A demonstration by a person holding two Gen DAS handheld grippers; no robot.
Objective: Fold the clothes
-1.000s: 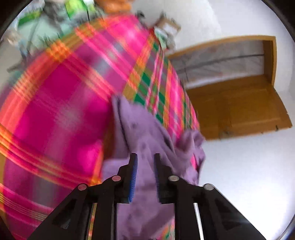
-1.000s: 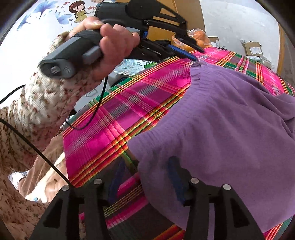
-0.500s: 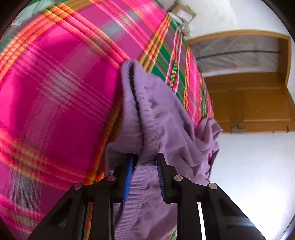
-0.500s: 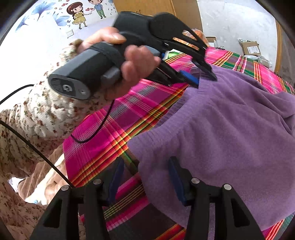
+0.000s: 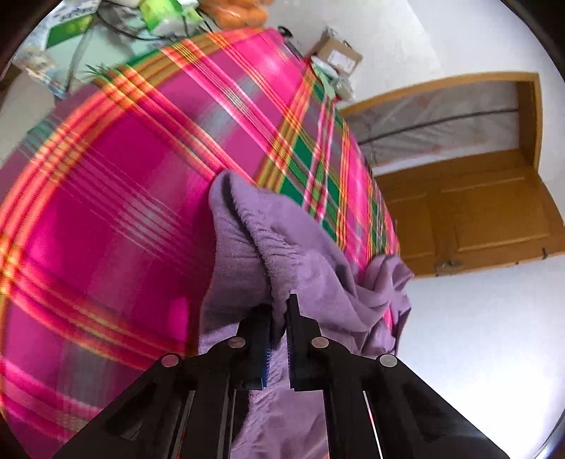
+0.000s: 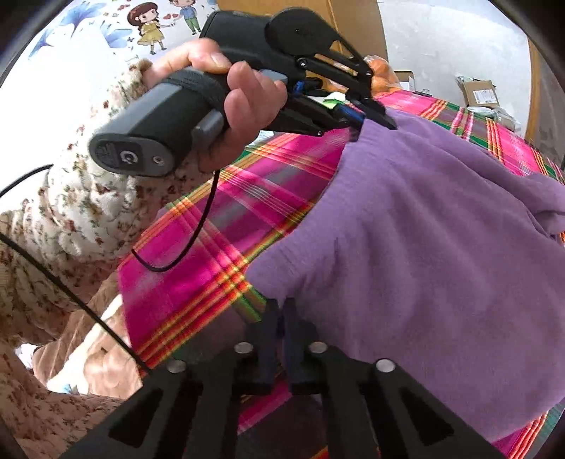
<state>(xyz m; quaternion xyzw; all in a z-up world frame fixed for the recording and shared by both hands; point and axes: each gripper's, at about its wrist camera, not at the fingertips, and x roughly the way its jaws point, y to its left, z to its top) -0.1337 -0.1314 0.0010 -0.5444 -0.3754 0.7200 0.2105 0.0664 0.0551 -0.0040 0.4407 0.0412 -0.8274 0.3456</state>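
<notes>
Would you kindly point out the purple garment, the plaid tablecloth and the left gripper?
purple garment (image 6: 423, 254): right wrist view, middle of its flat spread.
plaid tablecloth (image 5: 106, 212): left wrist view, bare pink area.
left gripper (image 5: 279, 317): left wrist view, between fingertips pinching the garment's edge.

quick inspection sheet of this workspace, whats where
surface: pink plaid cloth covers the table.
job's things: purple garment lies crumpled on the cloth, one end hanging over the far edge.
clutter: cardboard box, orange bag and green packets past the table's far end.
grippers: left gripper shut on a raised ridge of the garment; right gripper shut on its near corner.
cables: black cable hangs from the left handle.
surroundings: wooden door, white wall, cartoon wall sticker, floral sleeve.
</notes>
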